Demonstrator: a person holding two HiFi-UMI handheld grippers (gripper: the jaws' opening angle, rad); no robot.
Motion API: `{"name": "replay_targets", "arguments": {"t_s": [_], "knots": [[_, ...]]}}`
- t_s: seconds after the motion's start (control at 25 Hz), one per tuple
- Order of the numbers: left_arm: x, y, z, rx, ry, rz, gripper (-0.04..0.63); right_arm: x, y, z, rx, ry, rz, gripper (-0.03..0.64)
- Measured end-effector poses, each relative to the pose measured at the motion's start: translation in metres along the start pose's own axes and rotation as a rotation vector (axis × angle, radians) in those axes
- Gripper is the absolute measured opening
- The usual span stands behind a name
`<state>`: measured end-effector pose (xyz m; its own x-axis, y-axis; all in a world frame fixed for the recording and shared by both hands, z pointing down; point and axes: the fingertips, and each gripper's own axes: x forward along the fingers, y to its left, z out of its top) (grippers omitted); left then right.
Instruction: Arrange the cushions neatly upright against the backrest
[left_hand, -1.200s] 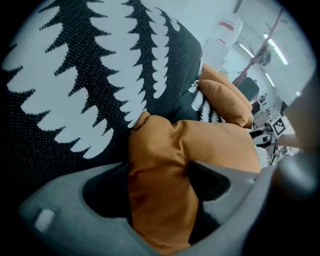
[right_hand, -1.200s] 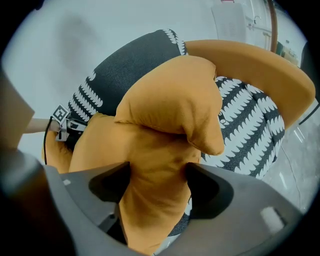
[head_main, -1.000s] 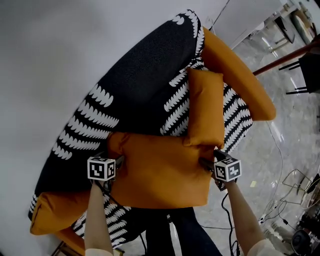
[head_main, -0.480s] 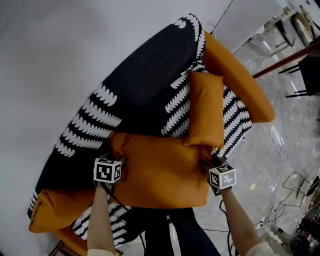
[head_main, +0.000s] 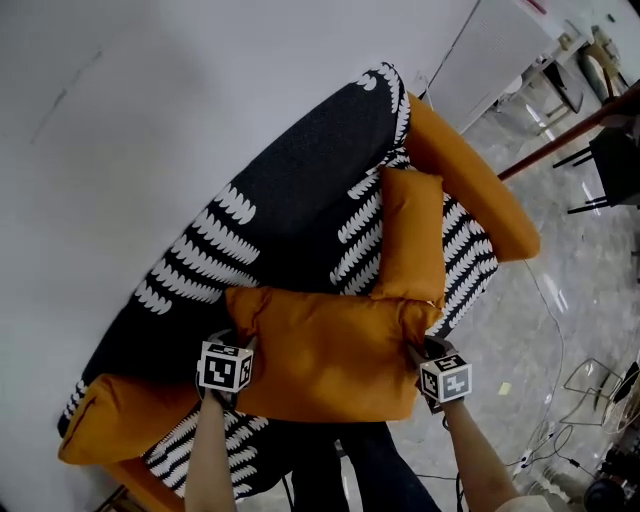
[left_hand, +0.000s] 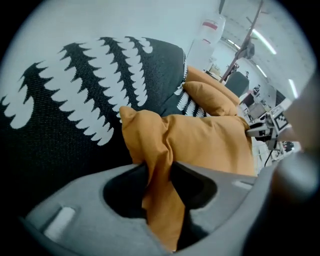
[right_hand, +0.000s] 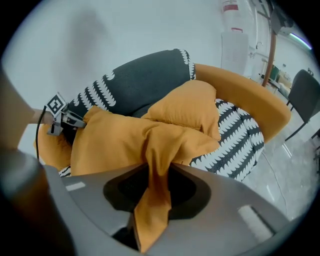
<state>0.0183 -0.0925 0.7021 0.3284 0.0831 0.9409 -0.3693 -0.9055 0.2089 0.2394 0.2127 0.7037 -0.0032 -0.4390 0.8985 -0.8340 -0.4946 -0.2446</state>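
A large orange cushion (head_main: 325, 350) hangs a little above the black-and-white patterned sofa seat (head_main: 470, 250), held by both near corners. My left gripper (head_main: 236, 340) has just been closing and is shut on the left corner of the cushion (left_hand: 160, 200). My right gripper (head_main: 418, 345) has just been closing too and pinches the right corner of the cushion (right_hand: 155, 200). A smaller orange cushion (head_main: 410, 235) lies flat on the seat behind the large one, touching it. The dark backrest (head_main: 300, 170) curves behind both.
Orange armrests flank the sofa at the right (head_main: 470, 170) and lower left (head_main: 110, 430). A white wall (head_main: 150, 90) stands behind the backrest. Chair legs and furniture (head_main: 600, 150) stand on the marble floor at right, with cables (head_main: 590, 370) near the bottom right.
Both grippers have closed on the large cushion's near corners and risen, lifting its front edge off the seat and bunching the fabric at the corners.
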Motion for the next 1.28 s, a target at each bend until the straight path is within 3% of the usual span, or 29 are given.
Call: {"name": "replay_targets", "arguments": {"t_s": [0.48, 1.28], "knots": [[-0.068, -0.012, -0.027, -0.027, -0.093, 0.039, 0.135, -0.055, 0.033, 0.01, -0.049, -0.076, -0.035, 0.091], [-0.212, 0.01, -0.106, -0.284, -0.317, 0.253, 0.104, -0.122, 0.143, 0.131, -0.448, -0.277, 0.07, 0.083]]}}
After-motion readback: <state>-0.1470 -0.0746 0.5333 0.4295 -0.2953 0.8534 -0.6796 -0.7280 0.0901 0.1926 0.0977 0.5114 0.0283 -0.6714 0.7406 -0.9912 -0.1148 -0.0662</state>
